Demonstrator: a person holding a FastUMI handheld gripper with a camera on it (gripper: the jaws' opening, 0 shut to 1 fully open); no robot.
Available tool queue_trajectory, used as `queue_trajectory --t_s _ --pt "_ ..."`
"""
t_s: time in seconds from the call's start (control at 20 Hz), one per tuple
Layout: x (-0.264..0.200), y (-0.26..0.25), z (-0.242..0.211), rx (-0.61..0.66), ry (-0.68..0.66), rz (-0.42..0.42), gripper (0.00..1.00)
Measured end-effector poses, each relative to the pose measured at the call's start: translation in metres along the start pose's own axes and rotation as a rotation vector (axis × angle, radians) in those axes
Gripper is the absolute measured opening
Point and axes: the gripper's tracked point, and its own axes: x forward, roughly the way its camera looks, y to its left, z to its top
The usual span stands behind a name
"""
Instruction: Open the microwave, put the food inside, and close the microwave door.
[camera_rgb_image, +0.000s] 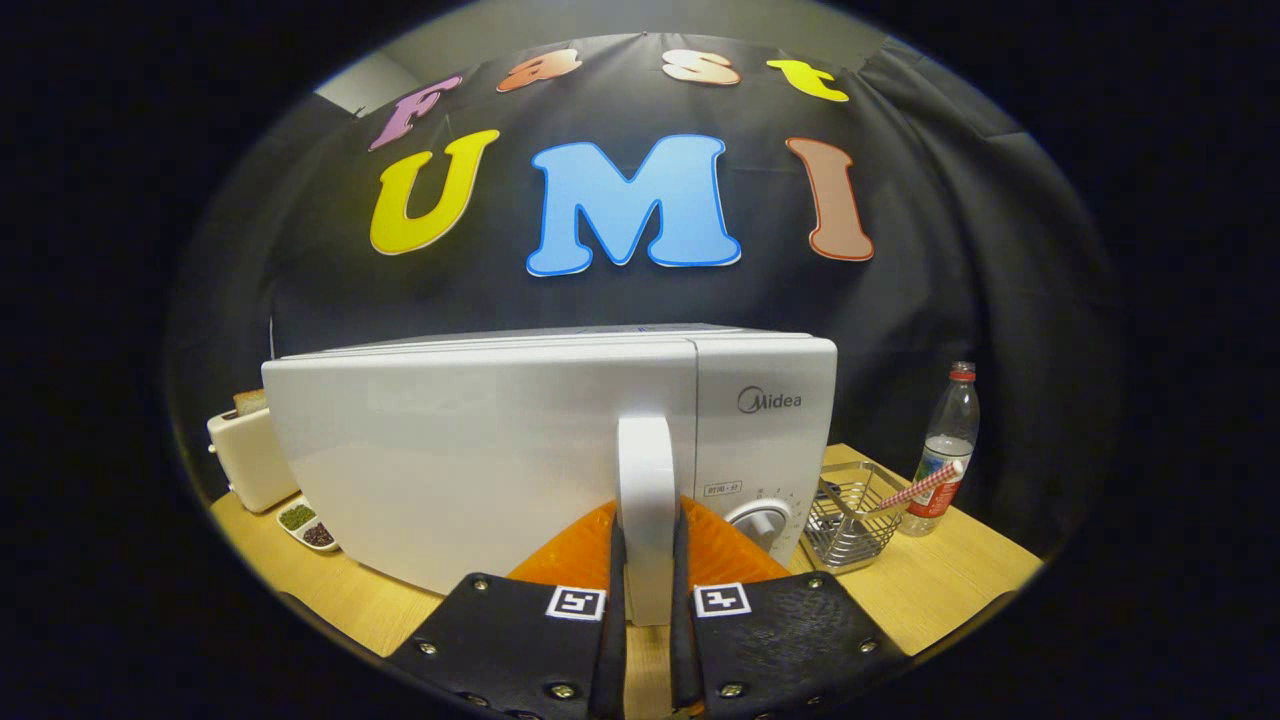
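A white microwave (450, 450) stands on the wooden table (950, 590), its door (440, 470) swung slightly out toward me. The door's white vertical handle (646, 500) runs down between my two fingers. My gripper (647, 590) is shut on that handle, both fingers pressed against its lower part. An orange object (740, 550) sits low behind the fingers, in front of the microwave's control panel; I cannot tell what it is. The panel's round dial (765, 525) shows just right of the handle.
A white toaster (245, 455) with bread in it stands left of the microwave. A small dish (307, 527) with green and dark contents lies beside it. Right of the microwave are a wire basket (850, 520) holding a striped straw and a plastic bottle (945, 450).
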Motion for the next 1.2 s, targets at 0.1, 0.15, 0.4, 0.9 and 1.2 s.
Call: queue_trajectory --t_s 0.1,0.15,0.4,0.9,1.2 --pt "0.001 0.0 0.002 0.036 0.0 0.009 0.11" --pt "-0.001 0.0 0.0 0.037 0.003 0.009 0.11" --pt "-0.056 0.013 -0.01 0.05 0.017 0.025 0.1" --pt "-0.173 0.077 -0.032 0.03 0.036 0.198 0.1" --pt "-0.236 0.147 -0.046 -0.012 0.033 0.334 0.1"
